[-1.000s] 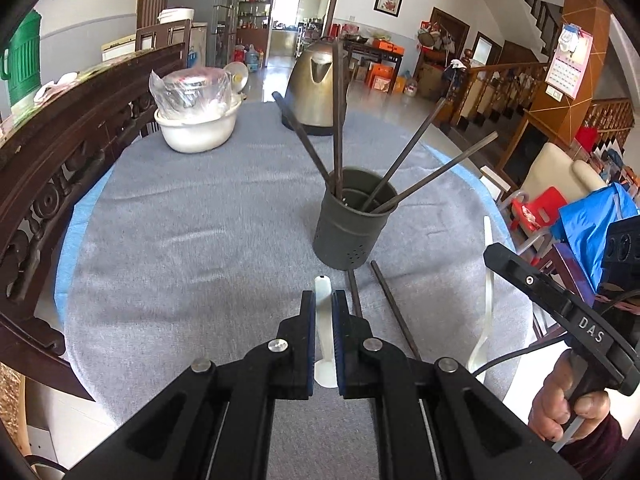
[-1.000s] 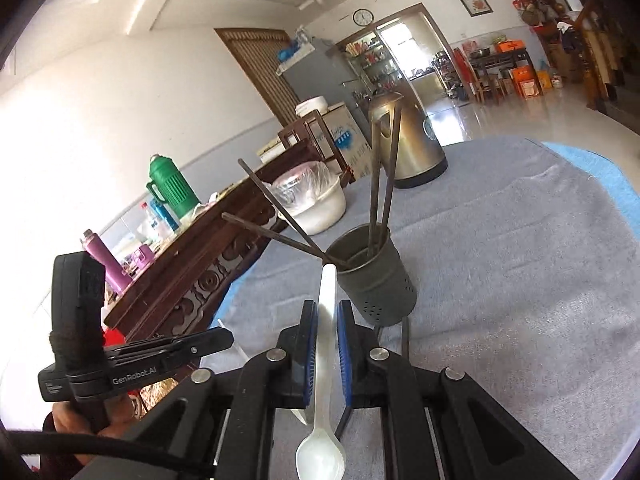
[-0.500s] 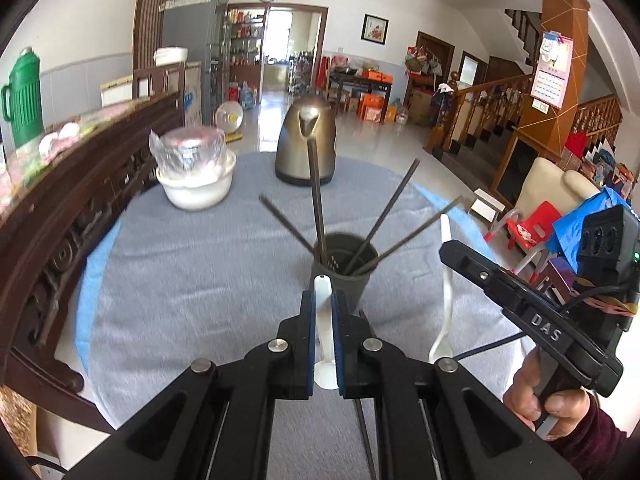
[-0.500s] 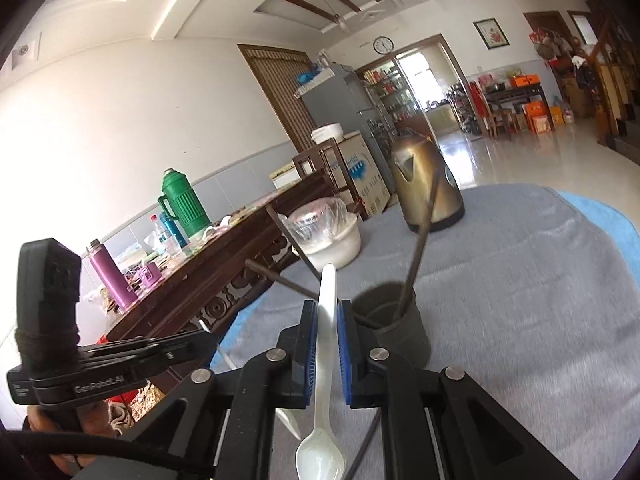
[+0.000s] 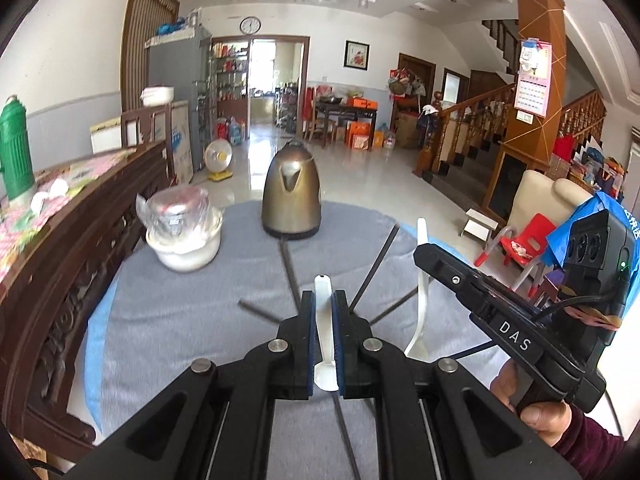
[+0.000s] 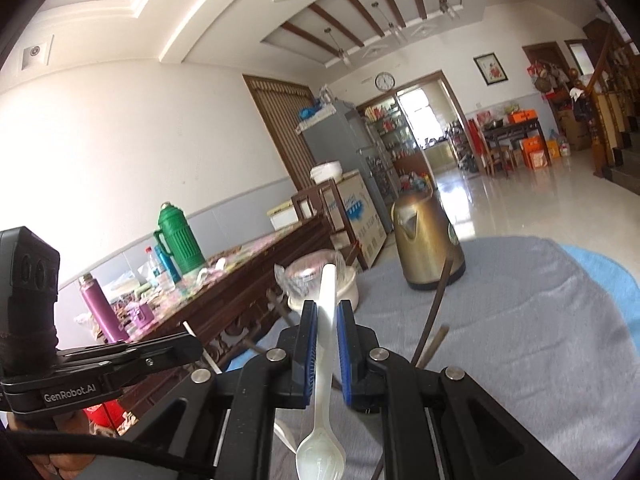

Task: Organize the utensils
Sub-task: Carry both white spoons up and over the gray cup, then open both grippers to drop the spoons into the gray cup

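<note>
The left gripper [image 5: 323, 300] sits at the bottom centre of its own view, its two blue-padded jaws clamped on a white plastic spoon [image 5: 325, 344] whose handle end pokes up past the fingertips while the bowl hangs back toward the camera. The right gripper [image 6: 327, 312] is likewise pinched shut on a second white spoon [image 6: 325, 364], handle pointing up and away, bowl low in the frame near the camera. In the left view that same right gripper enters from the right edge with its spoon upright at right of centre.

Just beyond the left fingertips, dark chopsticks [image 5: 374, 268] fan out in the middle of the frame; the holder they stand in is hidden behind the gripper in both views. Farther out on the grey tablecloth [image 5: 168, 320] are a brass-coloured kettle [image 5: 291, 196] at upper centre and a plastic-wrapped white bowl [image 5: 182, 232] to its left.

Judging by this, several chopsticks are already stowed, and both spoons are picked up but not yet dropped in; one loose chopstick [image 5: 344, 436] appears to lie on the cloth below.
</note>
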`<state>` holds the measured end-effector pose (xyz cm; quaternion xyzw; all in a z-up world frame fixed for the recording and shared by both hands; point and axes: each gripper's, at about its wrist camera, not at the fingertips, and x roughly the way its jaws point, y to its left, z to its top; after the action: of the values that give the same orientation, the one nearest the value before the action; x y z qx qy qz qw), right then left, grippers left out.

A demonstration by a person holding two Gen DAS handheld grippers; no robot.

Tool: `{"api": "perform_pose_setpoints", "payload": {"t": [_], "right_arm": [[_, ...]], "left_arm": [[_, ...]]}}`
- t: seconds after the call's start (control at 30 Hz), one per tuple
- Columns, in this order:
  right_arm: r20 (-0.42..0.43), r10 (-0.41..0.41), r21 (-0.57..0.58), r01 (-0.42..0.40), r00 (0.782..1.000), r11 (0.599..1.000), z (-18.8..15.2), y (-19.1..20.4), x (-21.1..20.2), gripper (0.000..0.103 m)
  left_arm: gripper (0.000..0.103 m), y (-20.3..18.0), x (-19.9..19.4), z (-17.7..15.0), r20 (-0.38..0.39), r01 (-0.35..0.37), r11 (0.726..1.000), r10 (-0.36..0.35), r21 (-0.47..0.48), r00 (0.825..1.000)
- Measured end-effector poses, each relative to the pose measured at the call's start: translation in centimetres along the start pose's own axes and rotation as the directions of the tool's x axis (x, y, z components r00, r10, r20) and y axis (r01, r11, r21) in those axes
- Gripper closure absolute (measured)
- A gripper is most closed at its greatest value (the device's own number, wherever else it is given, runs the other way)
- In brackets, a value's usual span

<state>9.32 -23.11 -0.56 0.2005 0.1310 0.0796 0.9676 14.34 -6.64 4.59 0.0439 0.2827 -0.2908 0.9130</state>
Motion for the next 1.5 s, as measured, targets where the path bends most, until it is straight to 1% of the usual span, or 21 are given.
{"api": "perform_pose_setpoints", "payload": {"t": [0.2, 0.37, 0.43, 0.57, 0.83, 0.97, 1.07, 1.23, 1.33, 1.5], "right_arm": [[0.038, -0.016, -0.006, 0.016, 0.999, 1.0, 2.2, -0.1, 1.1, 0.092], [0.035, -0.06, 0.005, 0.06, 0.998, 0.998, 3.1, -0.5, 3.5, 0.092], [0.029, -0.087, 0.014, 0.086, 0.996, 0.996, 3.1, -0.8, 4.5, 0.092], [0.013, -0.141, 0.031, 0.141, 0.99, 0.99, 2.5, -1.6, 6.5, 0.092], [-0.009, -0.211, 0.046, 0.211, 0.978, 0.976, 1.6, -2.6, 8.3, 0.092], [-0.027, -0.233, 0.039, 0.234, 0.972, 0.971, 1.4, -3.0, 9.3, 0.092], [-0.038, -0.246, 0.045, 0.248, 0.969, 0.968, 1.1, -3.5, 9.8, 0.092], [-0.047, -0.254, 0.055, 0.256, 0.966, 0.965, 0.7, -4.0, 10.1, 0.092], [-0.048, -0.253, 0.049, 0.256, 0.966, 0.966, 0.6, -3.9, 10.1, 0.092], [-0.046, -0.253, 0.039, 0.255, 0.966, 0.966, 0.8, -3.5, 10.3, 0.092]], "left_arm": [[0.095, -0.3, 1.0, 1.7, 0.046, 0.013, 1.0, -0.012, -0.022, 0.999], [0.095, 0.1, 2.5, 2.2, 0.061, -0.002, 0.999, 0.006, -0.054, 0.998], [0.095, 0.3, 3.1, 2.2, 0.065, 0.001, 0.998, 0.003, -0.07, 0.998], [0.095, 0.5, 4.3, 2.5, 0.082, -0.022, 0.996, 0.029, -0.087, 0.996], [0.095, -0.3, 6.7, 1.9, 0.066, -0.079, 0.995, 0.083, -0.059, 0.994], [0.095, -0.3, 7.6, 1.7, 0.052, -0.087, 0.995, 0.09, -0.051, 0.995], [0.095, 0.0, 8.1, 1.6, 0.045, -0.07, 0.996, 0.073, -0.059, 0.996], [0.094, 0.4, 8.2, 1.5, 0.046, -0.067, 0.995, 0.07, -0.071, 0.996], [0.094, 0.8, 7.7, 1.6, 0.059, -0.037, 0.995, 0.043, -0.089, 0.997], [0.094, 1.7, 6.2, 1.9, 0.086, -0.021, 0.992, 0.032, -0.127, 0.996]]}}
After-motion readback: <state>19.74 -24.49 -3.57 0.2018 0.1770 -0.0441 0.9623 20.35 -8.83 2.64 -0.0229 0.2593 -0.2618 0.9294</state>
